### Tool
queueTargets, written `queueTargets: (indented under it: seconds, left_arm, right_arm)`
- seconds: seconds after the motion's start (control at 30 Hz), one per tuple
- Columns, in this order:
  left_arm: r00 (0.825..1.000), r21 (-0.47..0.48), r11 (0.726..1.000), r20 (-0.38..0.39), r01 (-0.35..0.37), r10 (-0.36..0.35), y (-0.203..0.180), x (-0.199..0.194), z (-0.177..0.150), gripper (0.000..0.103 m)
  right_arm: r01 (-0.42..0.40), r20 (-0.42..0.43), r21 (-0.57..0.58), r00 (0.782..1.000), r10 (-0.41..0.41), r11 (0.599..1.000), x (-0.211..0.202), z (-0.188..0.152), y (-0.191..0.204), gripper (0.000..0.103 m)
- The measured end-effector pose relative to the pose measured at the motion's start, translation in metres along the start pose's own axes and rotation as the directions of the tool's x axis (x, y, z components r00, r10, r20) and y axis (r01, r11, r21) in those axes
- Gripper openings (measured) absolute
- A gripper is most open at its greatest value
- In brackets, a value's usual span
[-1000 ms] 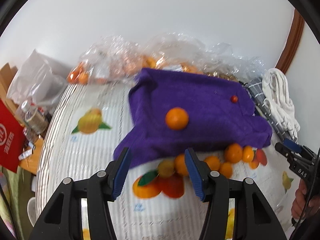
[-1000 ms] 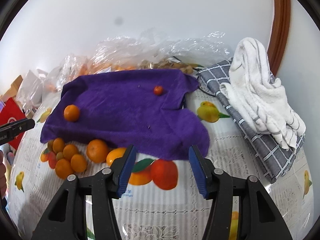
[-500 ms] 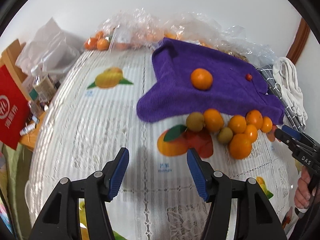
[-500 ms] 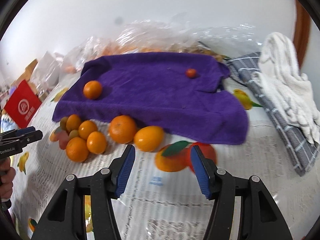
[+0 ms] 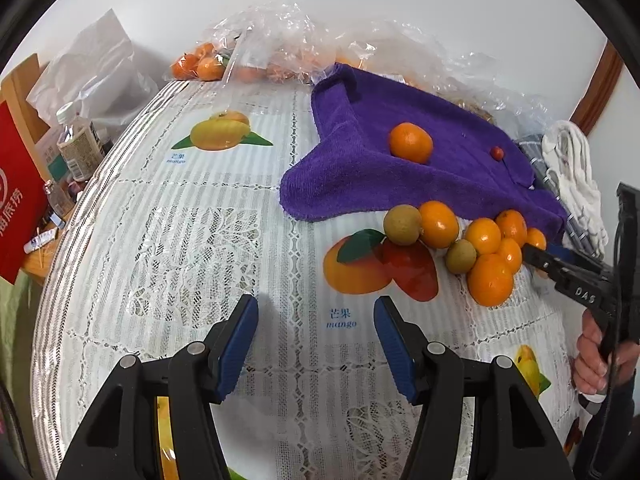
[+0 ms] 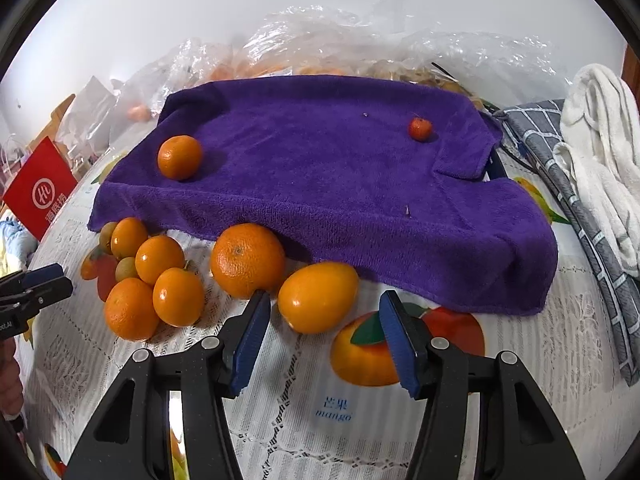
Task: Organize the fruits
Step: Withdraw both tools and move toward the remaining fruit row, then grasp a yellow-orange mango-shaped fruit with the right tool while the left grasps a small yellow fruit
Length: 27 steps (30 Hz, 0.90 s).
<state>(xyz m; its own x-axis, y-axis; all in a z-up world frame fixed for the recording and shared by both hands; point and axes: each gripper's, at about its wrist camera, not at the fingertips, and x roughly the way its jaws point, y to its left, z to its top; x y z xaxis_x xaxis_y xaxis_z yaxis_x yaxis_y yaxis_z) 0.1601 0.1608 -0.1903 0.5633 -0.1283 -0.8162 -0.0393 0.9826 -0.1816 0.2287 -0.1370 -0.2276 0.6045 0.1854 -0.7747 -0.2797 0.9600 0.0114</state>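
- Right now the fruit I want is the oval orange fruit (image 6: 318, 297). It sits on the tablecloth (image 6: 280, 420), just in front of the purple towel (image 6: 320, 168), and right ahead of my right gripper (image 6: 324, 336).
- My right gripper's jaws are closing a little, but nothing is between them yet. The oval fruit is just past the tips.
- I think this fruit is firm, smooth and a bit slippery. It is round, so it could roll away if I bump it. I would take it across its fat middle and squeeze softly.
- A big round orange (image 6: 247, 260) is beside it, touching or almost touching. My left-side finger has to slip into that tight spot without pushing it.
- More small oranges (image 6: 160, 280) sit in a bunch further left, with two little green-brown fruits (image 5: 402, 225) mixed in.
- One orange (image 6: 179, 157) and a tiny red fruit (image 6: 419, 128) are already up on the towel, well apart.
- My left gripper (image 5: 316, 344) is half open and holds nothing. It hangs over bare tablecloth, away from the bunch.
- The towel's front edge hangs down like a soft step. I must lift the fruit over it, not push into it.
- There is lots of open room on the towel between the two fruits there.
- Plastic bags (image 6: 320, 40) are behind, and a white cloth (image 6: 600, 140) on a grey checked cloth (image 6: 560, 168) is on the right.
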Motion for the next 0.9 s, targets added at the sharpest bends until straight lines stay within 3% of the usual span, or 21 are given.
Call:
queueTargets:
  seconds: [0.17, 0.33, 0.43, 0.67, 0.9]
  left_arm:
    - [0.999, -0.008, 1.000, 0.018, 0.028, -0.028, 0.001, -0.003, -0.001, 0.056]
    - [0.997, 0.031, 0.997, 0.034, 0.066, -0.067, -0.017, 0.003, 0.012, 0.056]
    - [0.999, 0.090, 0.995, 0.034, 0.032, -0.036, -0.034, 0.010, 0.022, 0.052]
    - [0.999, 0.166, 0.986, 0.022, 0.029, -0.033, -0.052, 0.029, 0.032, 0.047]
    - [0.997, 0.181, 0.982, 0.049, 0.047, -0.057, -0.054, 0.037, 0.037, 0.043]
  right_arm:
    - [0.013, 0.008, -0.025, 1.000, -0.012, 1.000, 0.001, -0.001, 0.001, 0.038]
    - [0.000, 0.008, -0.008, 1.000, 0.000, 1.000, -0.004, -0.003, -0.004, 0.038]
    - [0.019, 0.018, -0.009, 1.000, -0.019, 1.000, -0.012, -0.008, -0.008, 0.038]
    - [0.059, 0.038, 0.054, 0.997, -0.061, 0.997, -0.020, -0.020, -0.027, 0.038]
    - [0.071, 0.074, 0.098, 0.994, -0.079, 0.993, -0.023, -0.026, -0.035, 0.038]
